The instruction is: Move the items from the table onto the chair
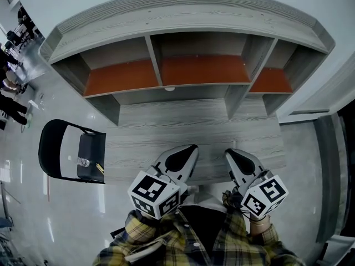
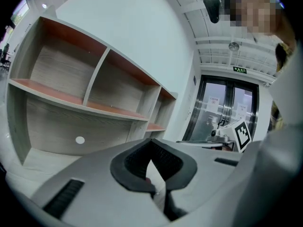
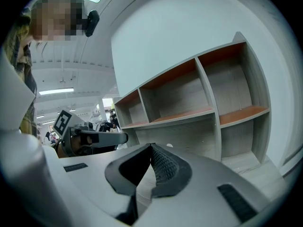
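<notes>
Both tongs pinched shut and empty above the desk, with the items on the chair off to the left

The chair [image 1: 49,148] stands at the left end of the desk [image 1: 194,126], and on its seat lie a small clear bottle [image 1: 83,162] and a thin yellow thing [image 1: 100,168], both too small to name for sure. They are well apart from the left tongs [image 2: 151,143], whose tips meet with nothing between them. Just to the right, the right tongs [image 3: 151,146] are closed the same way, also holding nothing. Both sit side by side over the desk's near edge, pointing at the shelves [image 1: 202,71]. Whether either touches the desk cannot be told, and the marker cubes and plaid sleeves [image 1: 166,243] hide the hands behind them
</notes>
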